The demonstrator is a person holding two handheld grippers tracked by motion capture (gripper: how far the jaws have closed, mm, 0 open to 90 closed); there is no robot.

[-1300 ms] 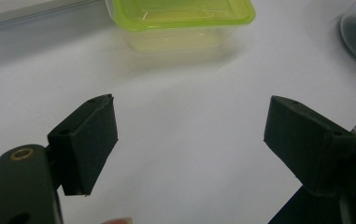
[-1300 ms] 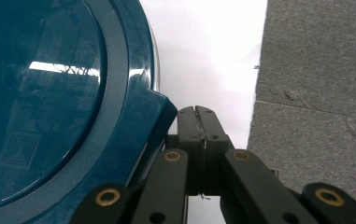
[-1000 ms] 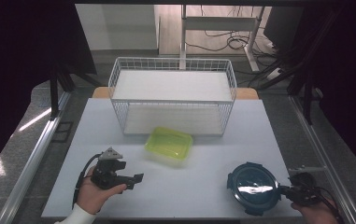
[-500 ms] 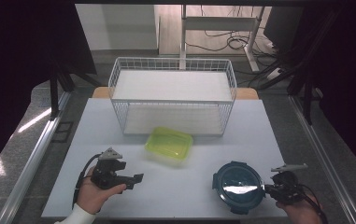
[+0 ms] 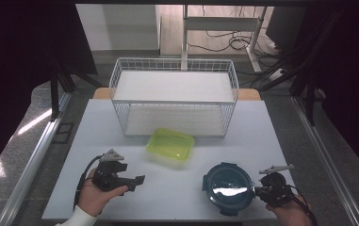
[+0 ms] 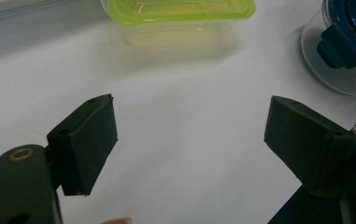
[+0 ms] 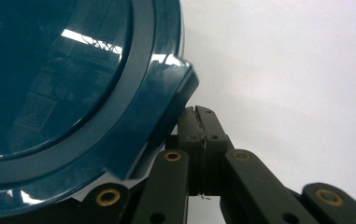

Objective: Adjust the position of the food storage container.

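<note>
On my high view the left gripper (image 5: 137, 181) sat low on the white surface (image 5: 177, 197), held in the left hand (image 5: 97, 195); its jaws stood spread wide with only bare surface between them, as my left gripper view confirmed. Ahead of those jaws and well apart from them lay the yellow-green lidded container (image 5: 170, 147), just in front of the white wire basket (image 5: 175, 96). My right gripper (image 5: 257, 190) rested at the right edge of the round container with the dark blue lid (image 5: 228, 187). In my right gripper view the jaws were pressed together, their tips tucked under a latch tab (image 7: 178, 93) of that lid (image 7: 63, 93). I could not tell whether anything was pinched between them. The round container stood near the front edge, well apart from the left jaws.
</note>
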